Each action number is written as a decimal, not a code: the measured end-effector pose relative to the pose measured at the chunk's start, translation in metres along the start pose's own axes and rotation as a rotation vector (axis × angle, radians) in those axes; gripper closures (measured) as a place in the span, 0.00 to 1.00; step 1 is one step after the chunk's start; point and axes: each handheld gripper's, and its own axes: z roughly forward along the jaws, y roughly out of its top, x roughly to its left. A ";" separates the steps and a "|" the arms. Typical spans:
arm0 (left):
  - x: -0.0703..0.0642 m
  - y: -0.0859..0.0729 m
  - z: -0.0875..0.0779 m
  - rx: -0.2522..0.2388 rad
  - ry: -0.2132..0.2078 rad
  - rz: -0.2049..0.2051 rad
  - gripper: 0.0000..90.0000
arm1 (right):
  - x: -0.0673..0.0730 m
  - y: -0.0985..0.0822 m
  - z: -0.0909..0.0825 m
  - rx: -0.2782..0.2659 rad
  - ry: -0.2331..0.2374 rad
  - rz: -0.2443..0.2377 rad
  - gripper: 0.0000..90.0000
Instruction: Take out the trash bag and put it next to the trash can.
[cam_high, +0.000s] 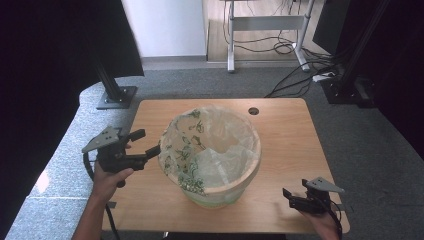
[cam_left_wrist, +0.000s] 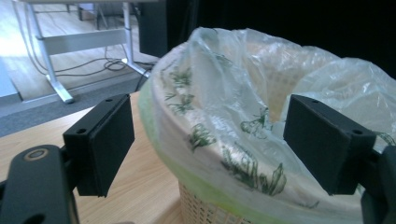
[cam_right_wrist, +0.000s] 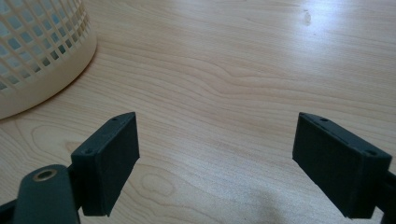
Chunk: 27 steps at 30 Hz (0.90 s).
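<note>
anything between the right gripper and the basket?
No. In the high view only bare table separates the right gripper from the basket; the right gripper view agrees.

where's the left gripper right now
In the high view the left gripper is at the table's left edge, jaws open and pointing at the rim of the bag-lined basket; the bag lies between its jaws, unpinched.

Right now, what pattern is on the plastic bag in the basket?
Green leaf prints on the clear bag, best in the left gripper view.
</note>
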 end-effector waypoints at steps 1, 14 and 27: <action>0.000 0.001 0.002 0.008 -0.009 0.005 0.18 | 0.000 0.000 0.000 0.000 0.000 0.000 0.16; 0.002 0.012 0.025 0.092 -0.088 0.042 0.18 | 0.000 0.000 0.002 0.009 0.001 -0.009 0.17; 0.001 0.009 0.034 0.097 -0.116 0.052 0.41 | 0.000 -0.001 0.003 0.017 0.000 -0.011 0.17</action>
